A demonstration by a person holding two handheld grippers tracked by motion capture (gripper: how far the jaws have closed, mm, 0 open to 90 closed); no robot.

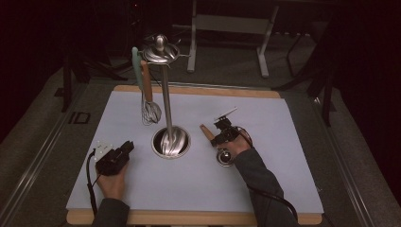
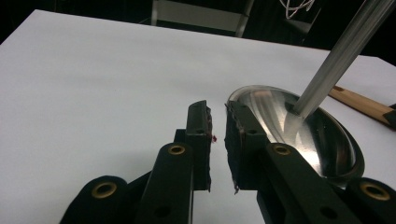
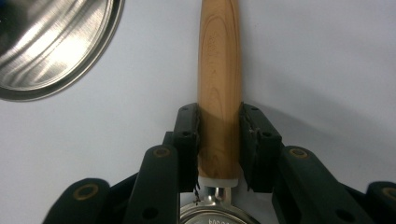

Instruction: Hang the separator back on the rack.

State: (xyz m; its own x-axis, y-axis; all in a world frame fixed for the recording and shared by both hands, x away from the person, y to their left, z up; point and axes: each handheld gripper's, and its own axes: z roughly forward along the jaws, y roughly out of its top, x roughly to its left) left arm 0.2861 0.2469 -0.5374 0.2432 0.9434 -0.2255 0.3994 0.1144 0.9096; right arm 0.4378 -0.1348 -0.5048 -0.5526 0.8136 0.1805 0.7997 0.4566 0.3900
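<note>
Wooden handle (image 3: 219, 88) sits clamped in the right gripper (image 3: 219, 140).

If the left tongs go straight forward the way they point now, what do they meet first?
Probably the rim of the rack's steel base dish, which lies just ahead of the left tongs on their right side. The left jaw faces bare white table. Depth is hard to judge.

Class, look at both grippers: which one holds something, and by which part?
The right gripper grips the utensil's wooden handle near its metal end. The left gripper holds nothing.
</note>
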